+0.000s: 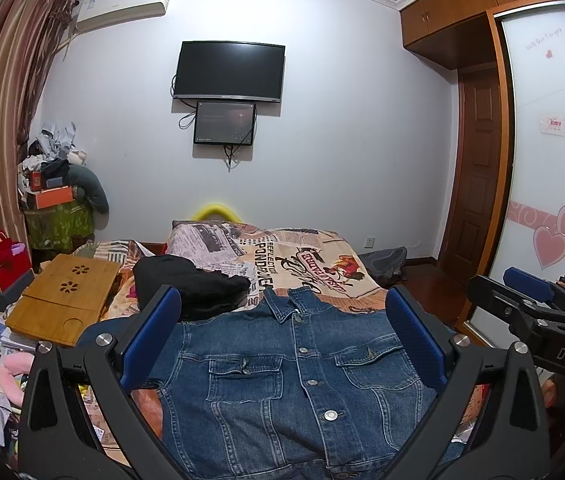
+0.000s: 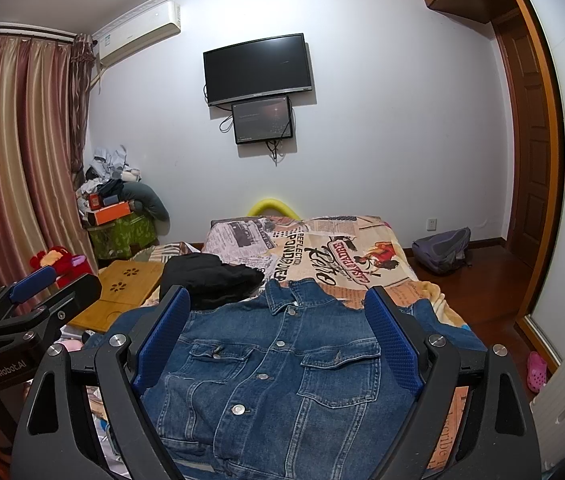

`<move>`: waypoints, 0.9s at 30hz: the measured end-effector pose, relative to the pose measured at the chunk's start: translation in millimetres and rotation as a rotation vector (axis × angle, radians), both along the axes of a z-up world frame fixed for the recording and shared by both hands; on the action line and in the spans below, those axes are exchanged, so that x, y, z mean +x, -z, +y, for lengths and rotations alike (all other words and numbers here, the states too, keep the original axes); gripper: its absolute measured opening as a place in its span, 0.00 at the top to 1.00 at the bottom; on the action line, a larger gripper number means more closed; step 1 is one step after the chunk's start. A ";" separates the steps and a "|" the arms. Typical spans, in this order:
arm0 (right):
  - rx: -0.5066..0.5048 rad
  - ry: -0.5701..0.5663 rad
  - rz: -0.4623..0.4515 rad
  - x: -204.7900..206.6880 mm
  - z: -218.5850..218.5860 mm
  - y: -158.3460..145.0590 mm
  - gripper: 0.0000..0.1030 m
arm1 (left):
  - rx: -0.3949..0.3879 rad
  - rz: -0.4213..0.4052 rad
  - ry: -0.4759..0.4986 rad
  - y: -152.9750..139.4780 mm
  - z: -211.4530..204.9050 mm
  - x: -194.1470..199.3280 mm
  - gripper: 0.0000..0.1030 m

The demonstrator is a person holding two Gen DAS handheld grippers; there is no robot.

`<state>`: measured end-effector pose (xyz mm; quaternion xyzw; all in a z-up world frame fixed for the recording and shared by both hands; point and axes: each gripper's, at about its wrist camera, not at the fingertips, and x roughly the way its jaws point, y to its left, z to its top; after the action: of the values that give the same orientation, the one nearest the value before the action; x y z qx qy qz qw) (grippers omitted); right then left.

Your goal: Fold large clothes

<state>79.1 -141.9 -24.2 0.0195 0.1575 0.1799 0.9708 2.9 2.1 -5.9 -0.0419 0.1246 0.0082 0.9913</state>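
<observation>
A blue denim jacket [image 1: 294,376] lies flat and buttoned on the bed, collar pointing to the far wall; the right wrist view shows the same jacket [image 2: 278,376]. My left gripper [image 1: 282,312] hovers above its chest, jaws wide open with nothing between the blue pads. My right gripper [image 2: 276,308] hangs open over the jacket as well, empty. Each gripper shows at the edge of the other's view: the right gripper [image 1: 530,292] at right, the left gripper [image 2: 34,284] at left. A black garment [image 1: 190,284] is bunched beyond the jacket's left shoulder.
The bed has a printed newspaper-pattern cover [image 1: 306,256]. A wooden lap table [image 1: 66,296] and clutter lie left of the bed. A grey backpack [image 2: 442,250] sits on the floor at right. A TV [image 1: 229,71] hangs on the far wall; a wardrobe [image 1: 554,160] stands right.
</observation>
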 end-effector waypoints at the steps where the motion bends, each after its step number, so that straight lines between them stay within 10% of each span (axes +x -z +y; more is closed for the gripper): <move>1: 0.000 -0.001 0.000 -0.1 0.0 0.1 0.15 | -0.001 0.000 0.000 0.4 0.4 -0.5 0.00; 27: -0.016 0.004 0.008 7.2 3.6 3.9 0.15 | -0.010 0.009 0.002 0.1 4.4 7.1 0.00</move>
<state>86.3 -138.2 -28.1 0.0129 0.1629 0.1766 0.9706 10.0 6.5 -5.9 -0.0468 0.1293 0.0066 0.9905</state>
